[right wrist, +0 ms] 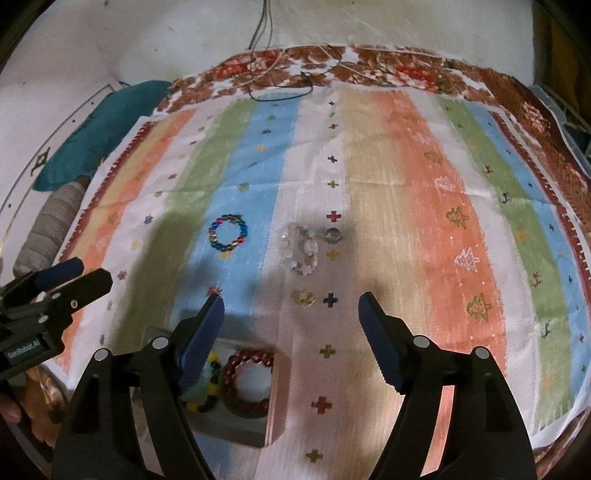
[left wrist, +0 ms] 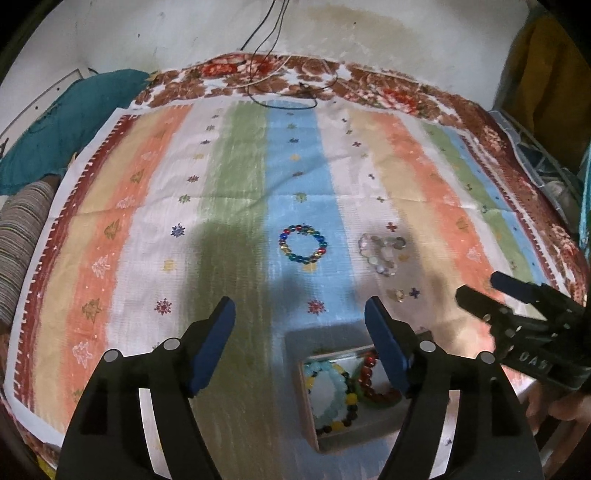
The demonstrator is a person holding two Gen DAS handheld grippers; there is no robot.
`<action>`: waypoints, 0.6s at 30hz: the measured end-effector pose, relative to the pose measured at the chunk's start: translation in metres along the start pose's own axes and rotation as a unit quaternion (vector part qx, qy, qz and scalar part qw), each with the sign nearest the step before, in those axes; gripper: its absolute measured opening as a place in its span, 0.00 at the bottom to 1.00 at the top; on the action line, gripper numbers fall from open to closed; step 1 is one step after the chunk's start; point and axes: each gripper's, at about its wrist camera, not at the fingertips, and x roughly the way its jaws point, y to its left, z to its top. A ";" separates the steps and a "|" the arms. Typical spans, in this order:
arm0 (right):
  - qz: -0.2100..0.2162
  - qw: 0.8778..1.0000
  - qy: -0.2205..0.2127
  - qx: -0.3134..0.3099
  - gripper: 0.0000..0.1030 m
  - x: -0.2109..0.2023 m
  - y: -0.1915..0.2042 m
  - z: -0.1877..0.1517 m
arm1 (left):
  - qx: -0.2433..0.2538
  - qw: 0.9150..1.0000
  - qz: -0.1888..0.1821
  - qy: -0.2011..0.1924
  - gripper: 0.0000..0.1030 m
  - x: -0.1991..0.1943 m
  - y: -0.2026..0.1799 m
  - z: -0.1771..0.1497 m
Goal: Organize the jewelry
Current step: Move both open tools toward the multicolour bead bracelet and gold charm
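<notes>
Left gripper, released and empty, lines up with the multicoloured bracelet toward the bed's far edge; right gripper, equally released, faces the pale bracelet.

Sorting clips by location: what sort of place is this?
Probably a bedroom at home: a striped cloth spread over a floral blanket, a teal pillow against a stained wall.

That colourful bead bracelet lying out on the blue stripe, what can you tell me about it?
The colourful bead bracelet is a closed ring of small glossy beads in blue, red, green and yellow, probably glass or plastic. It lies flat and round on the striped cloth's blue stripe, apart from the pale jewelry beside it. Nothing but the cloth touches it.
</notes>
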 end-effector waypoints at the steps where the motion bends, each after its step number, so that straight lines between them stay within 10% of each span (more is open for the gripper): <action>1: -0.002 1.000 0.001 0.002 0.73 0.002 -0.001 0.002 | -0.002 1.000 0.003 0.002 0.71 0.003 0.001 0.001; 18: -0.027 0.998 0.057 -0.024 0.73 0.046 -0.003 0.014 | -0.004 0.999 0.014 0.031 0.72 0.049 0.005 0.021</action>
